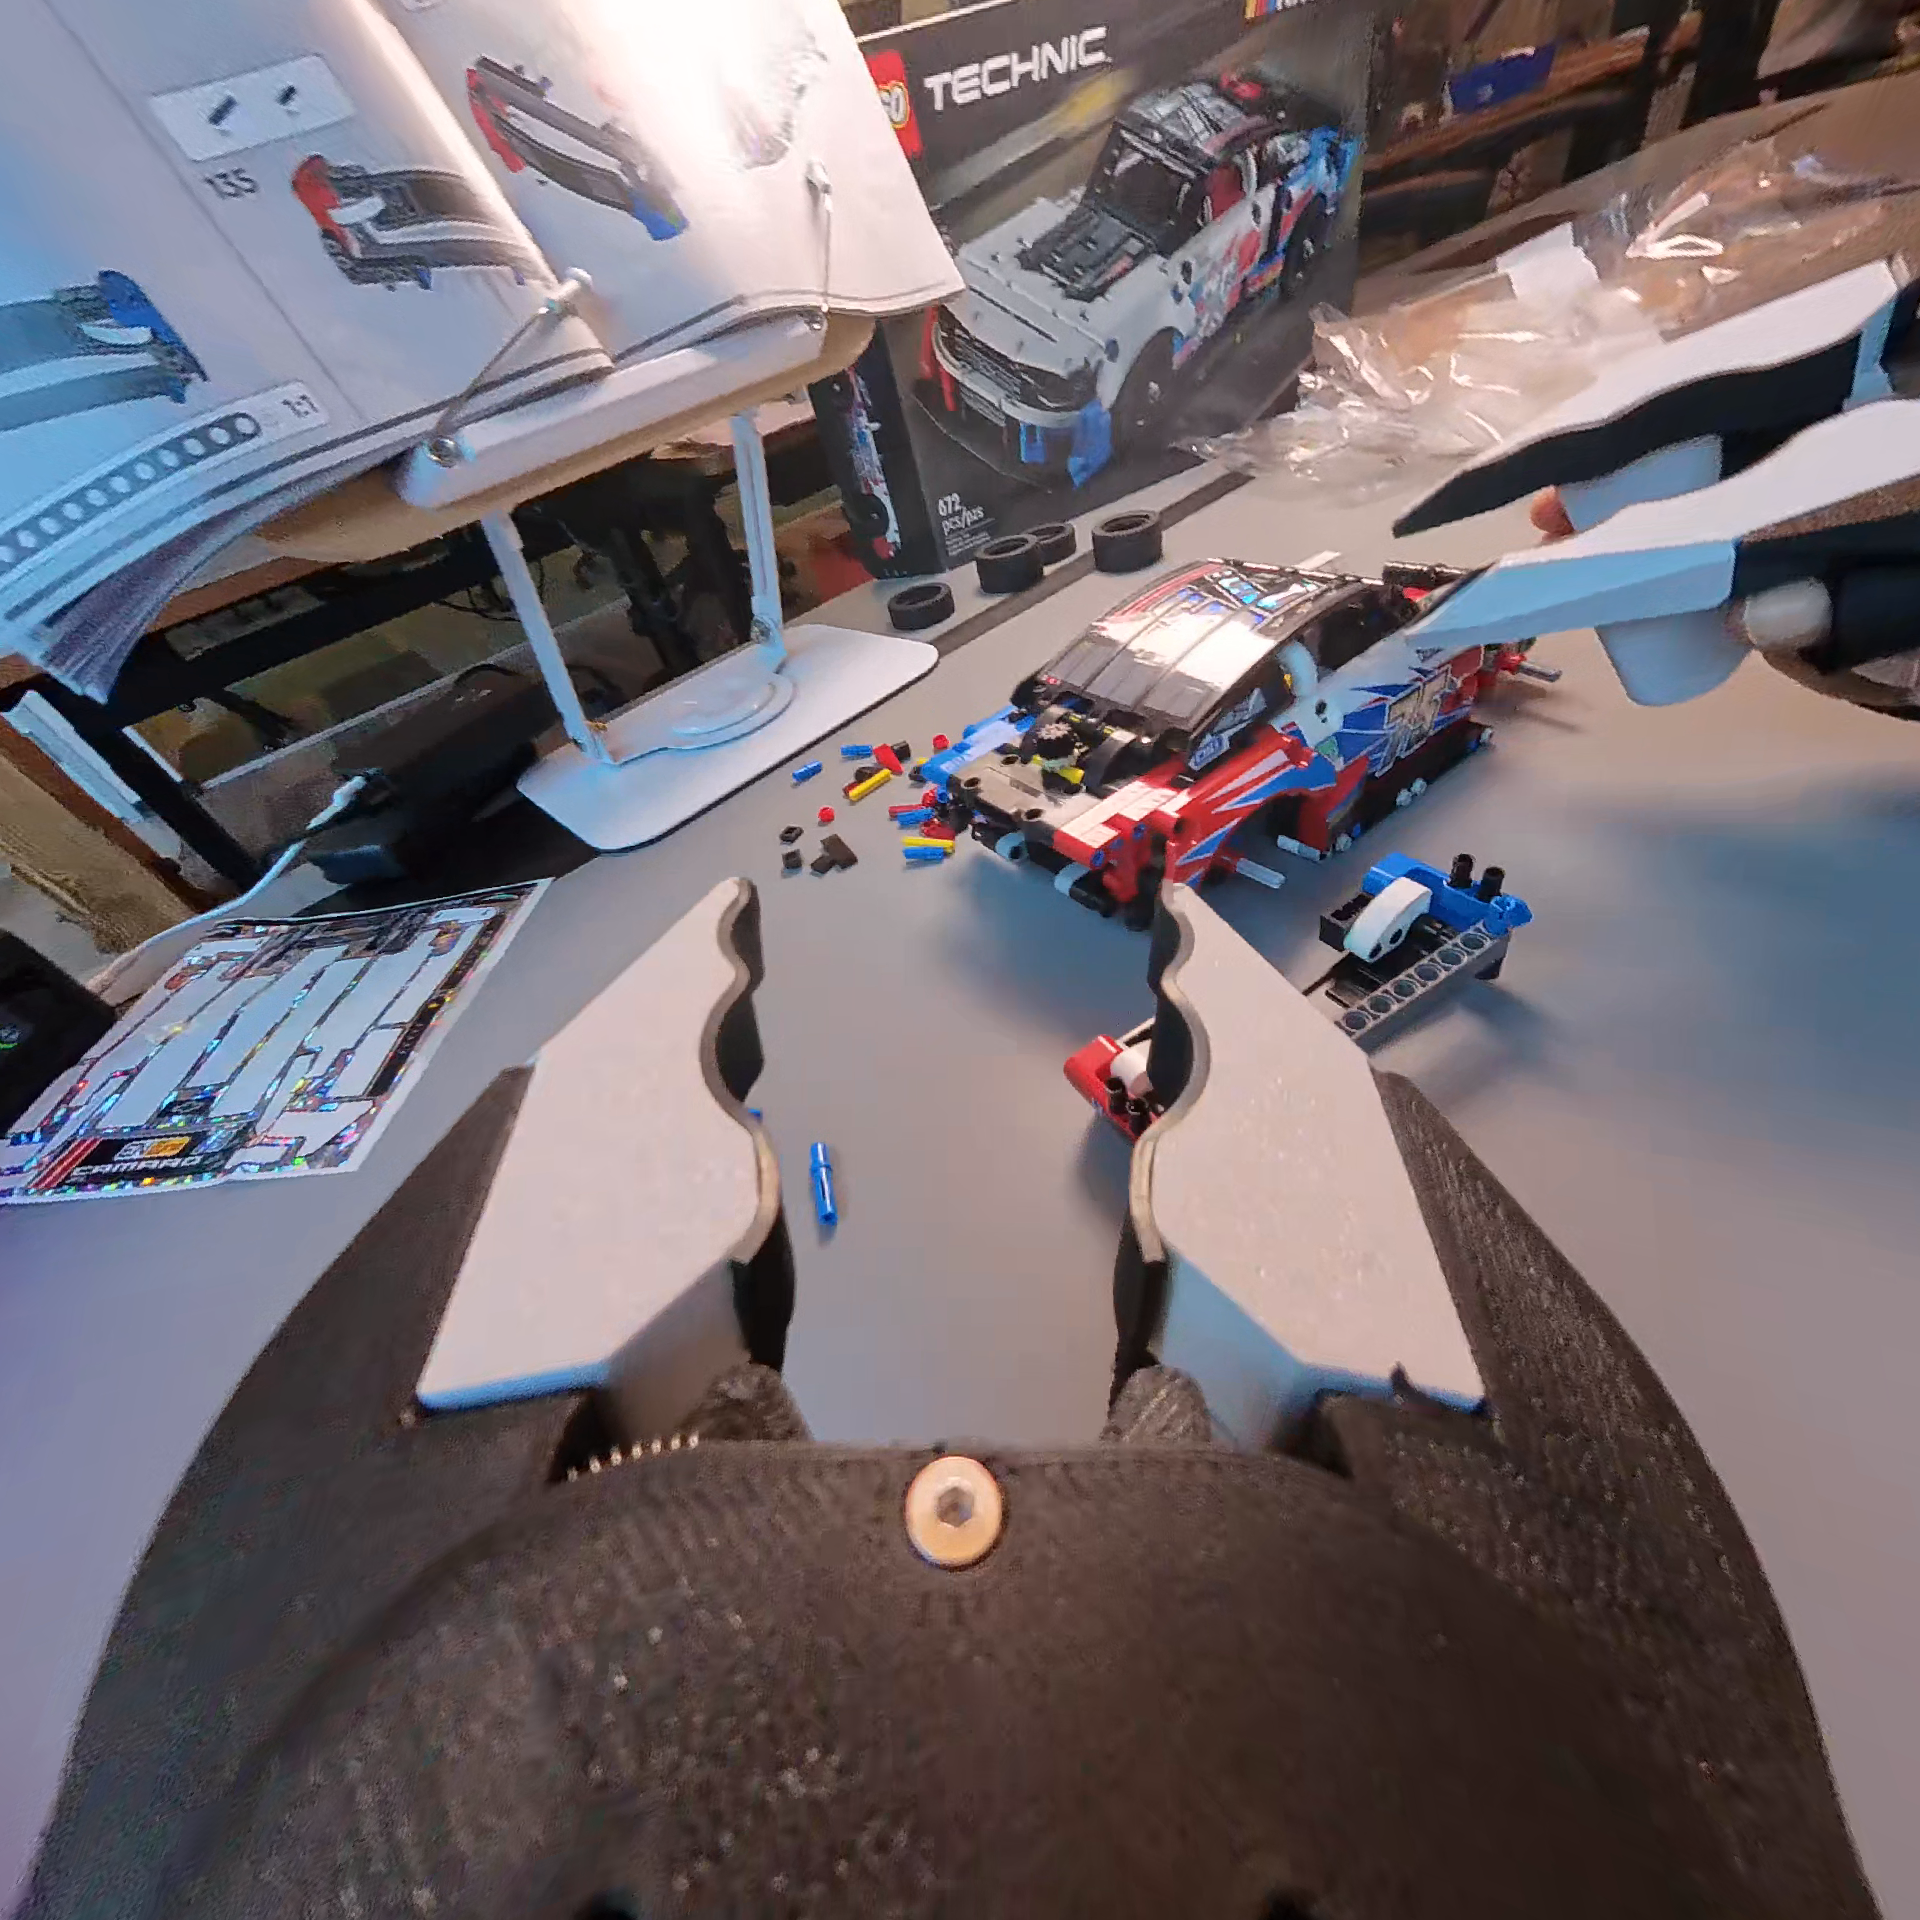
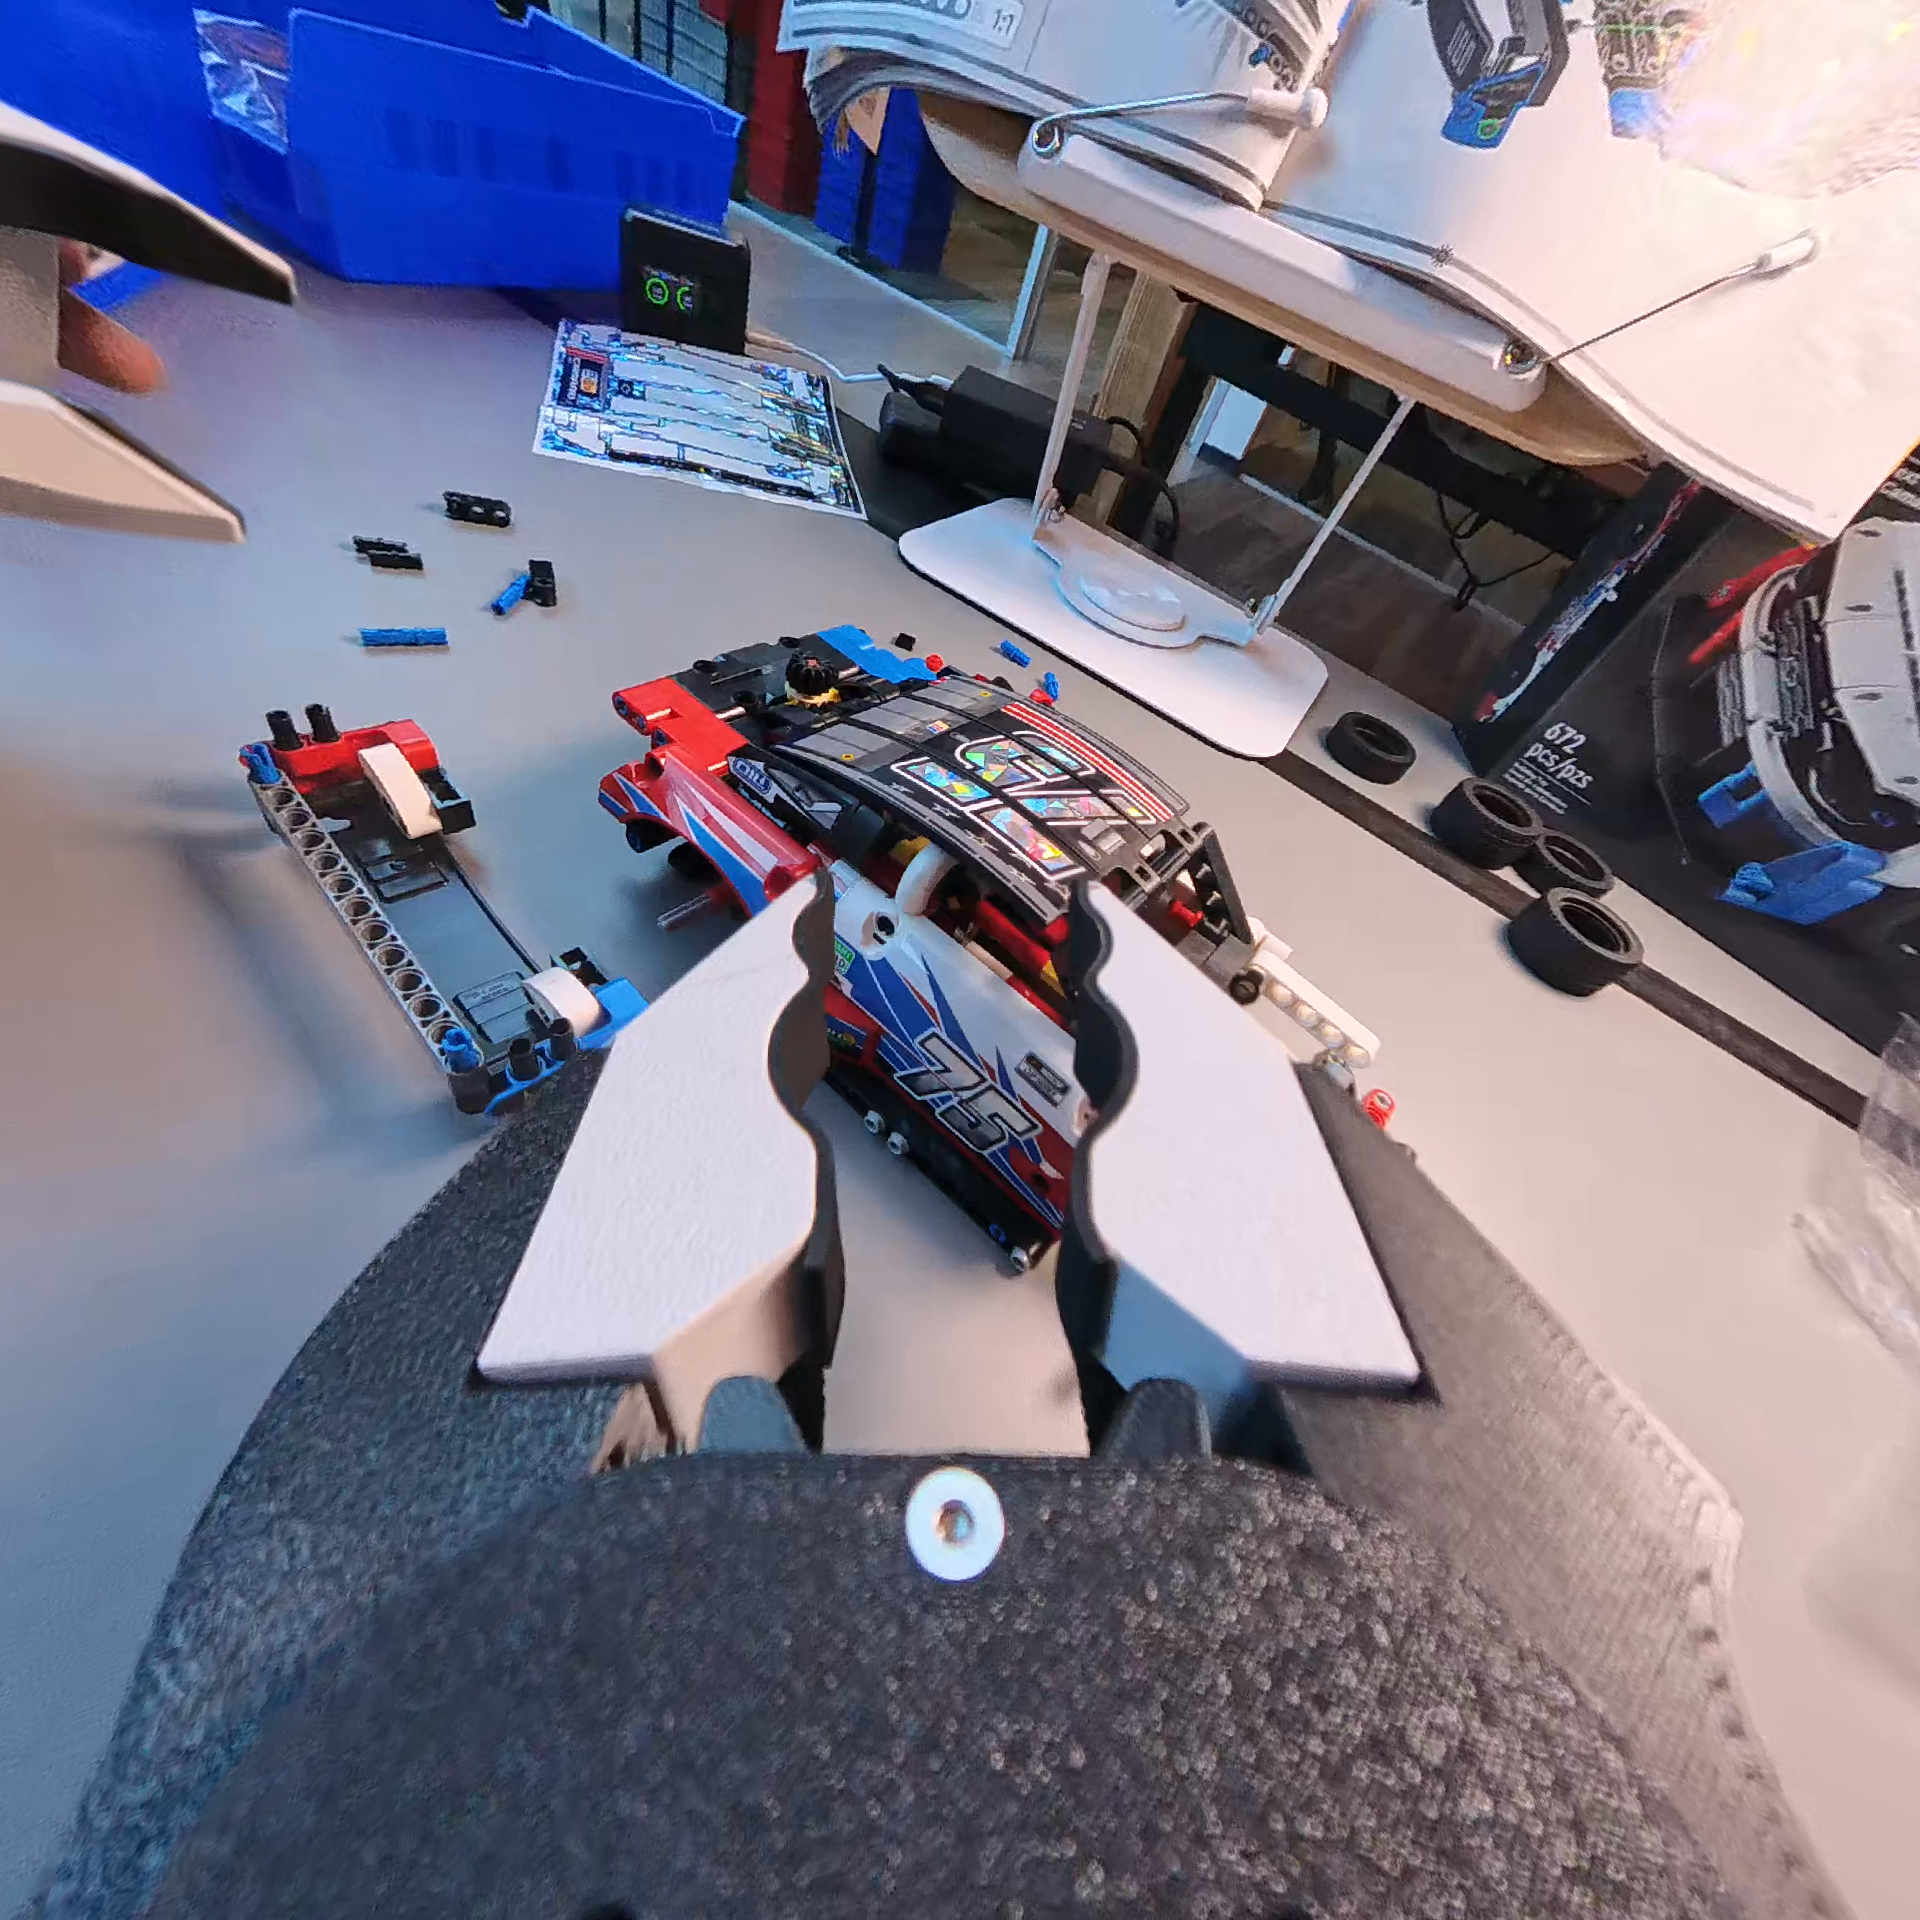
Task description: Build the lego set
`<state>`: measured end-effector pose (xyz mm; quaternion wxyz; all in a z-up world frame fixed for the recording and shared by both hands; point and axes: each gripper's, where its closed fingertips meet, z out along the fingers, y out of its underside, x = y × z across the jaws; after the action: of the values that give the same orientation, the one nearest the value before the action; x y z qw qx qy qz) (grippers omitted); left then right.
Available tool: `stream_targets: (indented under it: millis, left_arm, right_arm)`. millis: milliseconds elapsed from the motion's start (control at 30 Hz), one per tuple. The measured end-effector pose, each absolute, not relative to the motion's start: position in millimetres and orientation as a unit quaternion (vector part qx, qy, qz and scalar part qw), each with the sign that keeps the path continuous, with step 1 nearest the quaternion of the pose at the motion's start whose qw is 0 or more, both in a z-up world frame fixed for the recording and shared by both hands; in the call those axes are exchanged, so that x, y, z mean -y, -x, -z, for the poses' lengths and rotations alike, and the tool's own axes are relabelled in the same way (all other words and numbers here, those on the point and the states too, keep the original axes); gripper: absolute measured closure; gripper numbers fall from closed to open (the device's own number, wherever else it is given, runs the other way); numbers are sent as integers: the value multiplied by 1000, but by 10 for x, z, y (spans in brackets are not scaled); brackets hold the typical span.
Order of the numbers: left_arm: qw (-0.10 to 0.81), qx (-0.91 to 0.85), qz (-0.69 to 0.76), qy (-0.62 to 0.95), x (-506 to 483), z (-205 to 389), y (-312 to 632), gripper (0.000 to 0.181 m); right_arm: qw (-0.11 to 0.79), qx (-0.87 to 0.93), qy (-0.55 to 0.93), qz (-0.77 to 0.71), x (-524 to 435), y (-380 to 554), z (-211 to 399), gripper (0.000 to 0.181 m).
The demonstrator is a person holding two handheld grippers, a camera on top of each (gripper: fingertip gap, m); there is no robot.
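Matt grey smooth worktop (image 1: 1558,1299), glossy plastic car model (image 2: 935,883) with holographic foil roof stickers, matt black rubber tyres (image 2: 1574,940), crinkled clear plastic bags (image 1: 1507,343), glossy paper instruction booklet (image 1: 312,260), rough black textured tool bodies with matt pale fingers (image 2: 686,1143)

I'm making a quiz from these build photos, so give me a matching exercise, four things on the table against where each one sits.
Things:
1. loose tyres
2. sticker sheet
3. instruction booklet
4. bumper sub-assembly

Places:
A. propped on the white stand
B. flat on the table near its left edge
C. in front of the set's box
D. beside the car, apart from it

Pairs: 1-C, 2-B, 3-A, 4-D
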<state>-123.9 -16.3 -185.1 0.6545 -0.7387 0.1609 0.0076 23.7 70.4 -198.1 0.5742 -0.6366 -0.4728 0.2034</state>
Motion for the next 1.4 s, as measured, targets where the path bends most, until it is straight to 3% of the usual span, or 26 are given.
stream_targets:
  millis: [33, 500, 967, 1400]
  left_arm:
    - [659, -152, -7, 736, 168, 1825, 1276, 108]
    - [713, -59, 14, 699, 250, 1526, 1614, 112]
    - [712, -58, 16, 700, 257, 1508, 1651, 117]
    - [710, -59, 11, 701, 249, 1528, 1653, 118]
  right_arm:
    - [572, 473, 639, -202, -710, -248, 1995, 139]
    - [608, 427, 623, -246, -780, -374, 1774, 126]
    - [620, 454, 577, -278, -623, -323, 1676, 138]
    - [622, 449, 574, -288, -641, -366, 1631, 138]
